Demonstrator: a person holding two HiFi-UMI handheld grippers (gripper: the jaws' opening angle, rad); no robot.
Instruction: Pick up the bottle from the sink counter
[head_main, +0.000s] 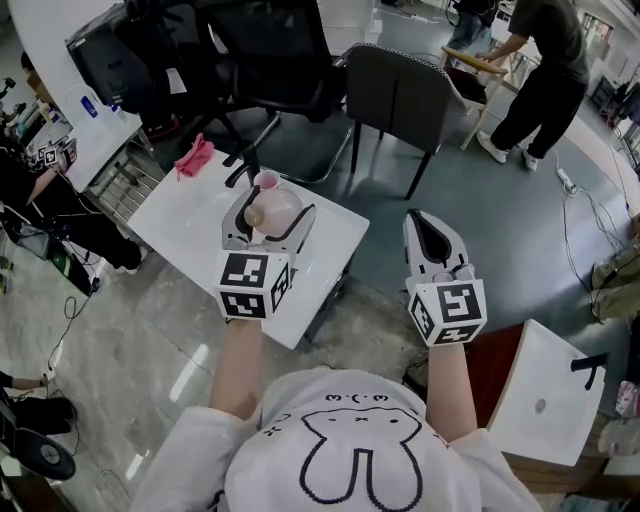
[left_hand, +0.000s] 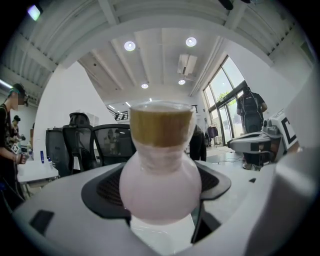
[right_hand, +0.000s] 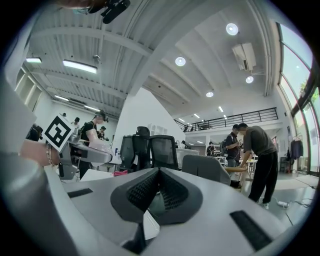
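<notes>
The left gripper (head_main: 268, 222) clamps the pink, tan-capped bottle (left_hand: 161, 180) over the white counter (head_main: 195, 218); the right gripper's (right_hand: 159, 189) jaws meet, empty.

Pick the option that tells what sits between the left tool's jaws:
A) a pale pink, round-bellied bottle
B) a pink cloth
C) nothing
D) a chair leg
A: in the left gripper view, the bottle fills the gap between the jaws of the left tool, whose dark pads press against its round belly on both sides.
</notes>
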